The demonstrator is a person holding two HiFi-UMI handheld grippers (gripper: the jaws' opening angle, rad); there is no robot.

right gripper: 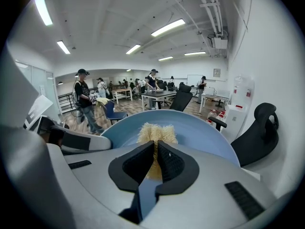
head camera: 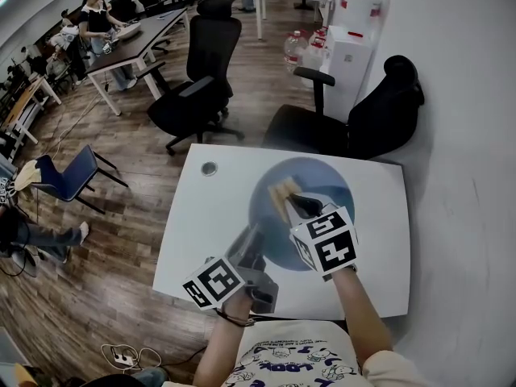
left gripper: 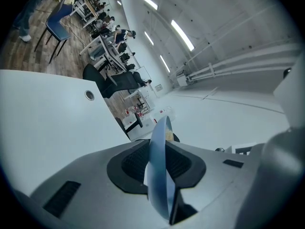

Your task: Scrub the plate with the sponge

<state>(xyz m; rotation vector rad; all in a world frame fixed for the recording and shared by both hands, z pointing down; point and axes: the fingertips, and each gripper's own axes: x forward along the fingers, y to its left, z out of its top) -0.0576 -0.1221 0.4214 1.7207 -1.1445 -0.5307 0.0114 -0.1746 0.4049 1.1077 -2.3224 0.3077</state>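
Where the head view looks steeply down on the white bench (head camera: 201, 224), a round pale-blue plate (head camera: 322, 185) lies over its middle, toward the far edge, with both grippers upon it. The left gripper (head camera: 251, 244) meets the plate at its near left rim; in the left gripper view the plate appears edge-on as a thin blue blade, and the two dark ribbed fingers (left gripper: 134, 163) are closed on that rim, one on each face. The right gripper (head camera: 295, 201) reaches over the plate's inner surface. Its fingers (right gripper: 137, 163) are clamped on a tan, fibrous sponge (right gripper: 157, 133), whose frayed end sticks out beyond the fingertips and lies against the blue surface near the plate's centre. The marker cubes of both grippers face the head camera. Whether the plate rests flat on the bench or is tipped up off it cannot be told. A small round grommet (head camera: 210, 168) sits in the bench near its far left corner, well apart from the plate. Two black office chairs (head camera: 367, 119) stand on the wooden floor beyond the bench.
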